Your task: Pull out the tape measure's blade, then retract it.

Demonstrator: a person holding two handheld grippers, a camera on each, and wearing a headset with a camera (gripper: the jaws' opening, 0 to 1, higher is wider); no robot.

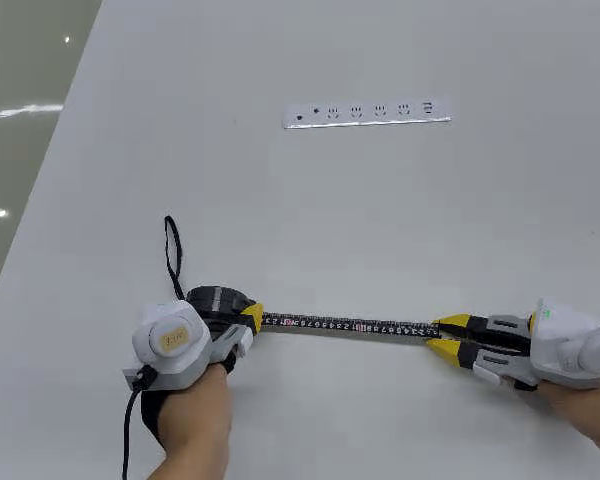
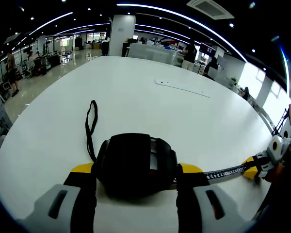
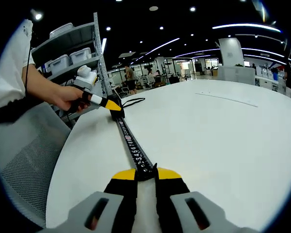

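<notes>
A black tape measure case point(image 1: 220, 302) point(image 2: 136, 162) rests on the white table, and my left gripper point(image 1: 242, 322) point(image 2: 136, 171) is shut on it. A black wrist strap point(image 1: 172, 255) point(image 2: 90, 127) trails from the case across the table. The blade point(image 1: 345, 324) point(image 3: 132, 145) point(image 2: 228, 172) runs out flat to the right, numbers facing up. My right gripper point(image 1: 443, 335) point(image 3: 145, 174) is shut on the blade's free end. In the right gripper view the case point(image 3: 119, 113) sits at the blade's far end with the left gripper point(image 3: 110, 104) on it.
A white power strip point(image 1: 366, 113) point(image 2: 182, 88) point(image 3: 226, 98) lies flat farther back on the table. The table's left edge point(image 1: 40, 190) drops to a shiny floor. Shelving with bins point(image 3: 70, 60) and people stand in the room behind.
</notes>
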